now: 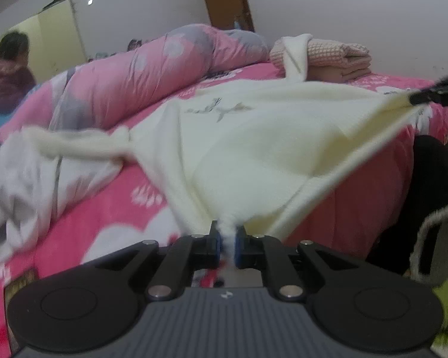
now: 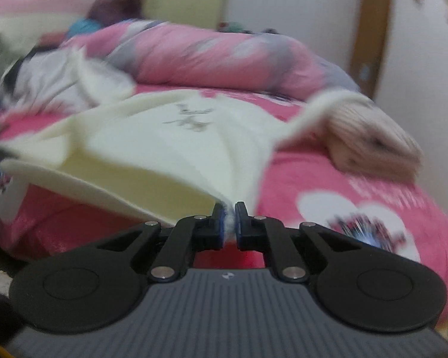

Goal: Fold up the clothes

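From the left wrist, the left gripper point(image 1: 227, 235) was clamped on one bottom corner of a cream sweater point(image 1: 254, 137) spread over the pink bed point(image 1: 110, 208), while the right gripper point(image 1: 433, 94) pinched the opposite corner, hem taut between them. A folded pink stack point(image 1: 337, 56) sat beyond, and white clothes point(image 1: 18, 179) lay unfolded at the left.

From the right wrist, blurred, the right gripper point(image 2: 229, 223) was closed on the sweater's point(image 2: 170, 137) hem; its first fold looked barely begun.

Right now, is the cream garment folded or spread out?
Spread out: the cream garment lies open across the pink bed, hem stretched between left gripper and right gripper.
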